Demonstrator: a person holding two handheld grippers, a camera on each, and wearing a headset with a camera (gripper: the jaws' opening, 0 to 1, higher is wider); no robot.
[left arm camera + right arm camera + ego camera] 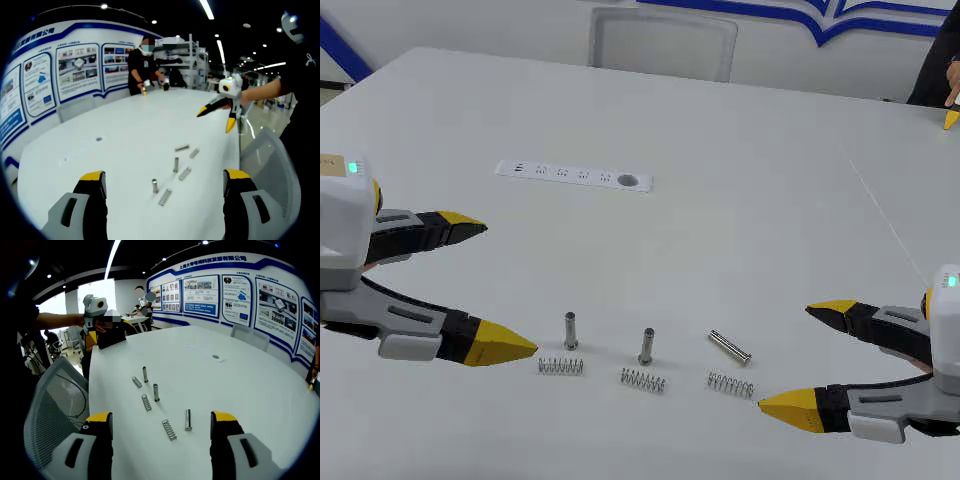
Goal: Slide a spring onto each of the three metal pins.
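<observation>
Three pins (646, 346) stand in a row on the white table (740, 220), two upright and the 3 o'clock one lying flat. A spring (643, 379) lies at 6 o'clock of each. The right gripper view adds a mesh chair (55, 405). The left gripper (510, 290) at 9 o'clock and the right gripper (783, 357) at 3 o'clock hover level, jaws spread wide.

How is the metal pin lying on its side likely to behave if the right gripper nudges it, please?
The lying pin is a smooth round cylinder on a flat white table, so it will probably roll sideways. Its shiny metal may slip when the right gripper pinches it. It looks rigid, unlikely to bend.
</observation>
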